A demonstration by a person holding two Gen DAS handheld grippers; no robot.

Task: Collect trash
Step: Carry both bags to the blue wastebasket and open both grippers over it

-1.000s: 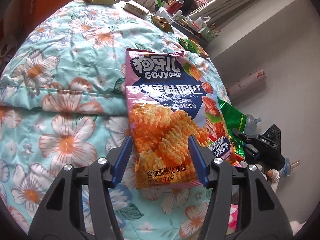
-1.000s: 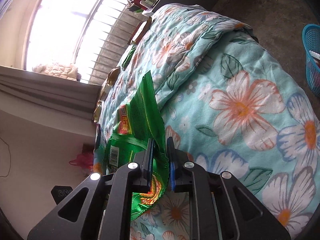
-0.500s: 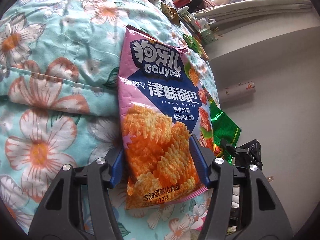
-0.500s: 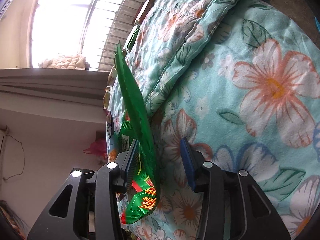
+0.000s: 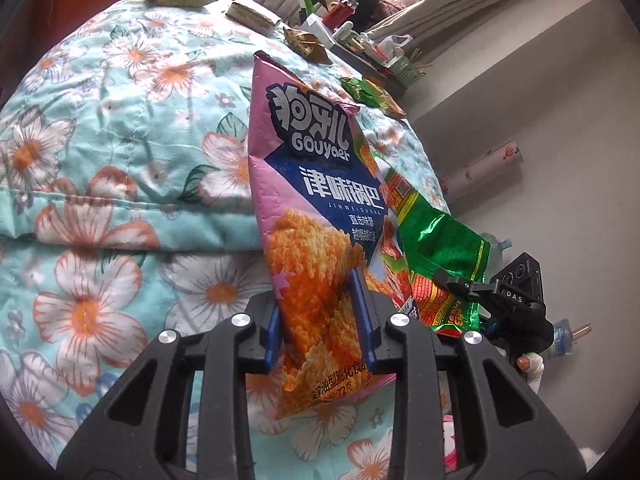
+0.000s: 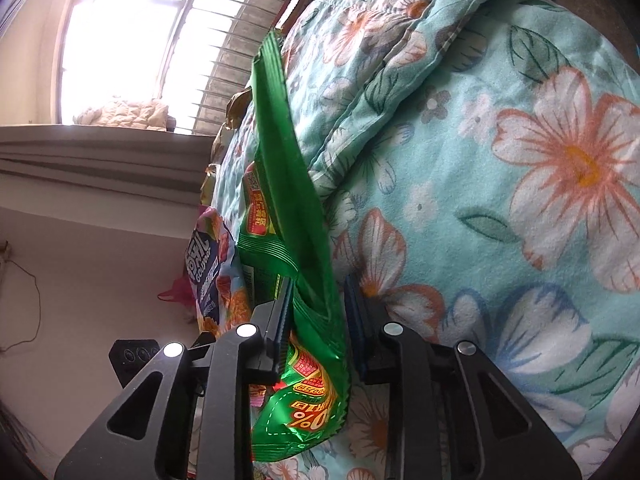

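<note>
I have one wrapper in each hand because the trash is scattered over the bed, and taking two at once should save a trip. My left gripper has the pink crisp bag between its fingers, low on the bag, near its bottom edge; the fingers are closing and already crease the foil from both sides, so I read that as a grip taking hold. The bag stands up off the quilt, its top leaning away from me, which I judge comes from being pinched at the bottom. My right gripper straddles the green snack bag, edge-on between the fingers, again near the lower end; these fingers are closing too. The left one lies against the foil, while the right one seems to stand just off it, so I would not call this grip firm. The two bags hang side by side at the bed's edge, the green one just beyond the pink. More wrappers lie further up the quilt, well apart from both hands.
</note>
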